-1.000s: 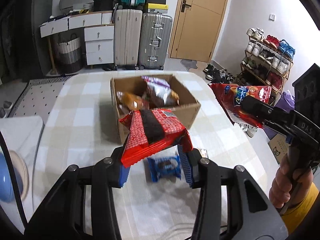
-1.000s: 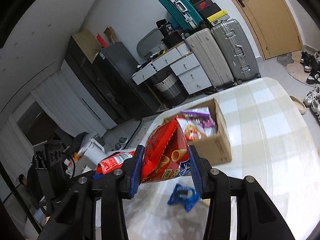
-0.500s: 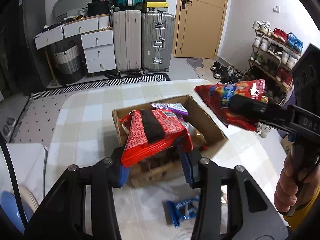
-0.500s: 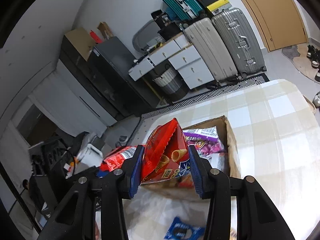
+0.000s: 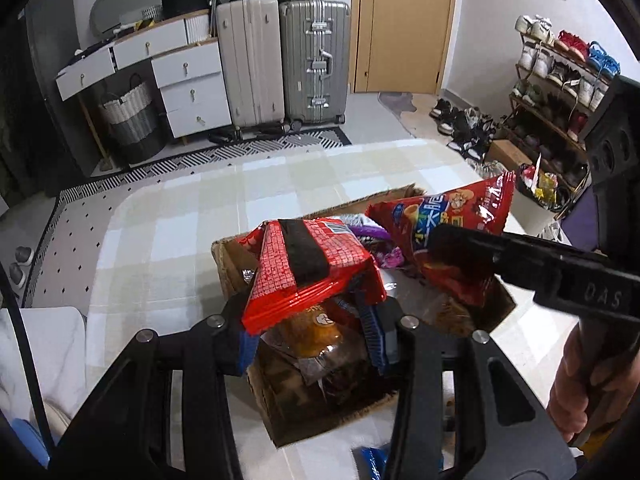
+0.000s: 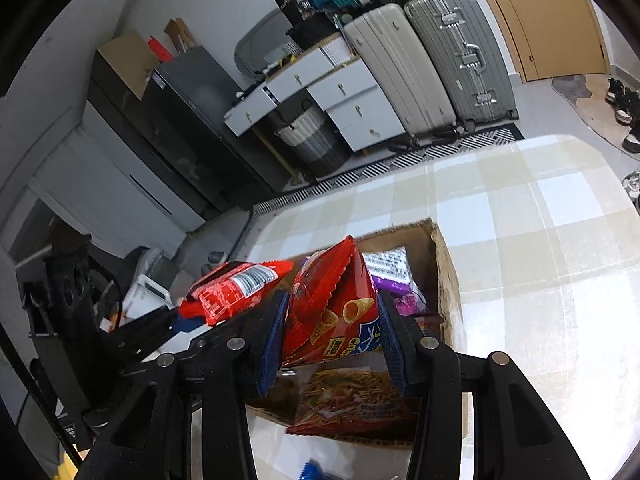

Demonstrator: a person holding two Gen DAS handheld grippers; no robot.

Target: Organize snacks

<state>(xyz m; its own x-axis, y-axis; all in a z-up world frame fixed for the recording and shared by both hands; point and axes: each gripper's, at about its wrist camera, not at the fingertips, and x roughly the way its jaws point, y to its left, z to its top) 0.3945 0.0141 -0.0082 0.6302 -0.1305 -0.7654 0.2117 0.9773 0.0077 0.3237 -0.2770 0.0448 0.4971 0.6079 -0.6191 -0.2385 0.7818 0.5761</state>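
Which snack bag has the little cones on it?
Find the checked table, then the cardboard box on it. Above the box, the right claw pinches a red bag. Unlike the red packet with a barcode beside it, it shows golden cones and blue lettering.

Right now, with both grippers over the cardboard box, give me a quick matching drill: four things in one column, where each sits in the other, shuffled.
Things:
1. red brick-pattern snack packet with a dark stripe
2. red cone-snack bag
3. purple snack bag
4. blue cookie packet

Places:
A. lying inside the brown cardboard box
B. clamped in the right gripper
C. on the checked tablecloth, outside the box
D. clamped in the left gripper

Pairs: 1-D, 2-B, 3-A, 4-C
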